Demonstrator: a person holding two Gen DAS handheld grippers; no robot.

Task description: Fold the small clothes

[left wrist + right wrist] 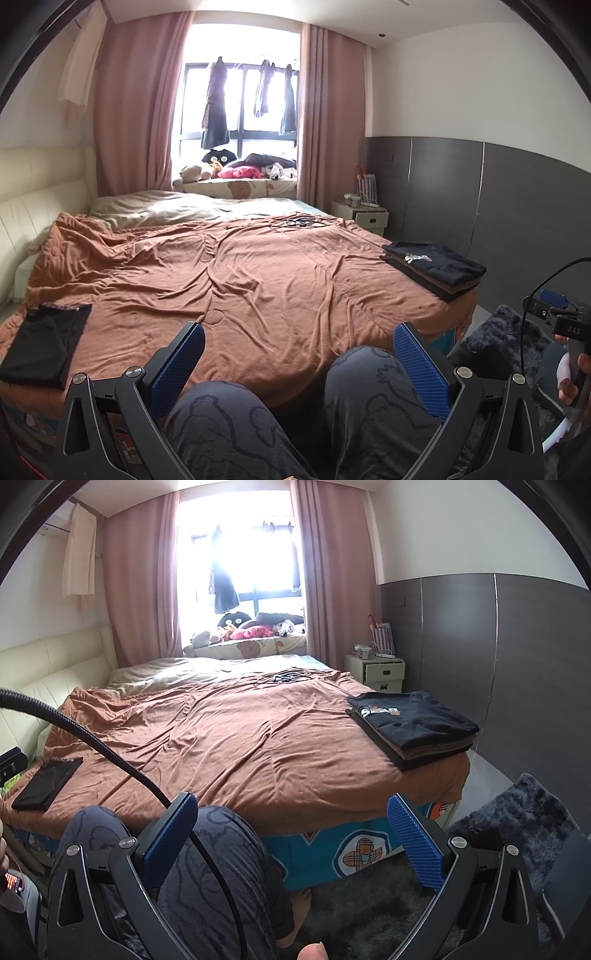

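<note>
Black gripper frames (299, 354) with blue textured pads (413, 838), silver screws, braided cable (110, 753)

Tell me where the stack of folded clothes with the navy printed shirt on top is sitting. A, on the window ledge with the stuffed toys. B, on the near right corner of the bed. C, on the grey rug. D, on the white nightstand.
B: the stack of folded clothes rests on the brown blanket at the bed's near right corner.

Bed (236, 280) covered by a rumpled rust-brown blanket (221, 738). On the blanket: a stack of folded dark shirts (413, 727) at its right edge, a folded black garment (40, 347) at its left edge, dark cables (299, 222) near its far end.
</note>
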